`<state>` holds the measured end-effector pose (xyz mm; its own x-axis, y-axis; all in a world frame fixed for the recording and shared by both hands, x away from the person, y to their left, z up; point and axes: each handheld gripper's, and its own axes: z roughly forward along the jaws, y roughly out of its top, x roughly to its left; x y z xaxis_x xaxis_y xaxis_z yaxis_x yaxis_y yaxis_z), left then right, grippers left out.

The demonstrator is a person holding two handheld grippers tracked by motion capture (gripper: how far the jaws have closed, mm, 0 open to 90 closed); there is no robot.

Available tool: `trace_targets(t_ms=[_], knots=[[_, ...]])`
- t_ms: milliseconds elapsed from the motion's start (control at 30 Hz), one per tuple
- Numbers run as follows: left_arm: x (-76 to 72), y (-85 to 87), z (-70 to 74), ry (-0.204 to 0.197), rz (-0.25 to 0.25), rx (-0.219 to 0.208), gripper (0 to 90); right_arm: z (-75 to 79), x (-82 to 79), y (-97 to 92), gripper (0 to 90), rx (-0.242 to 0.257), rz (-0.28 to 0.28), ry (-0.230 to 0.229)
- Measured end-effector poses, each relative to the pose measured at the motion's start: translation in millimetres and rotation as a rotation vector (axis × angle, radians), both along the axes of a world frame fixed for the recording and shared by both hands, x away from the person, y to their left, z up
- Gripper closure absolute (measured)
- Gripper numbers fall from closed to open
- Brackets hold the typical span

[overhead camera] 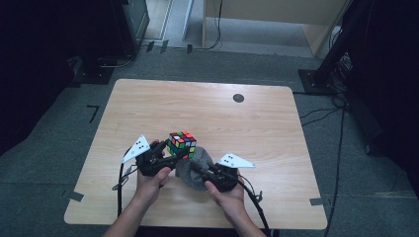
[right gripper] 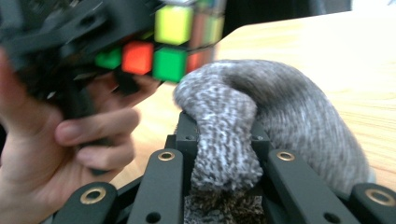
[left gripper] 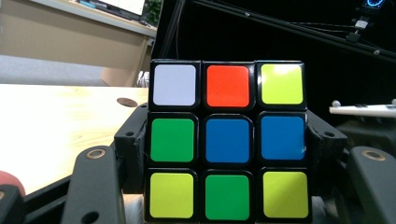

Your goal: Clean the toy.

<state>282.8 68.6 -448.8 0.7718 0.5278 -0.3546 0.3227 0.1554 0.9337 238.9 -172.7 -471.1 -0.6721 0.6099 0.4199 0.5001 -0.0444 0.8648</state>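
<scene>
Near the front edge of the light wooden table (overhead camera: 148,98), the left gripper (overhead camera: 165,150) pinches the colourful plastic puzzle cube (overhead camera: 181,143) between its jaws and holds it just off the wood. The right gripper (overhead camera: 200,170) has its jaws squeezed on a bunched grey fuzzy knitted cloth (right gripper: 261,107), right beside the cube. To wipe well, I think it should hold the cube steady and rub the cloth gently over each side.
</scene>
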Motion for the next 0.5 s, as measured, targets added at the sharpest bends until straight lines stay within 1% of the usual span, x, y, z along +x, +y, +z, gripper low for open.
trace_targets(t_ms=[33,100,133,167,233,300,367,433,467,500], knots=[[-0.2,-1.2,-0.3,0.000,-0.003,0.001,34.2,0.0,0.0,0.0,75.5,0.000,0.000,0.000],[-1.2,-3.8,-1.4,-0.003,-0.011,0.020,34.2,-0.1,-2.9,9.4,75.0,0.000,0.073,-0.006],[-2.1,-5.1,-1.7,-0.005,-0.013,0.031,34.2,2.7,-4.3,13.8,74.9,0.002,0.113,-0.030],[-2.6,-5.9,-1.8,-0.008,-0.016,0.038,34.2,2.7,-4.3,13.8,74.9,0.002,0.113,-0.030],[-2.7,-6.1,-1.4,-0.009,-0.012,0.032,34.2,6.0,-2.2,10.0,75.0,0.010,0.094,-0.031],[-1.7,-4.1,-0.1,-0.009,0.002,0.017,34.2,6.5,2.4,0.7,75.1,0.021,0.054,-0.020],[-0.2,-0.2,1.4,-0.006,0.010,-0.003,34.2,4.7,5.8,-8.1,75.4,0.022,-0.002,-0.007],[0.7,3.1,2.2,-0.005,0.015,-0.004,34.2,2.1,8.1,-15.4,75.5,0.032,-0.067,0.008],[1.4,3.9,1.9,-0.007,0.013,-0.003,34.2,1.3,9.1,-18.0,75.4,0.044,-0.075,0.011],[2.0,4.4,1.8,-0.006,0.007,-0.007,34.2,1.4,9.1,-18.6,75.1,0.052,-0.062,0.007]])
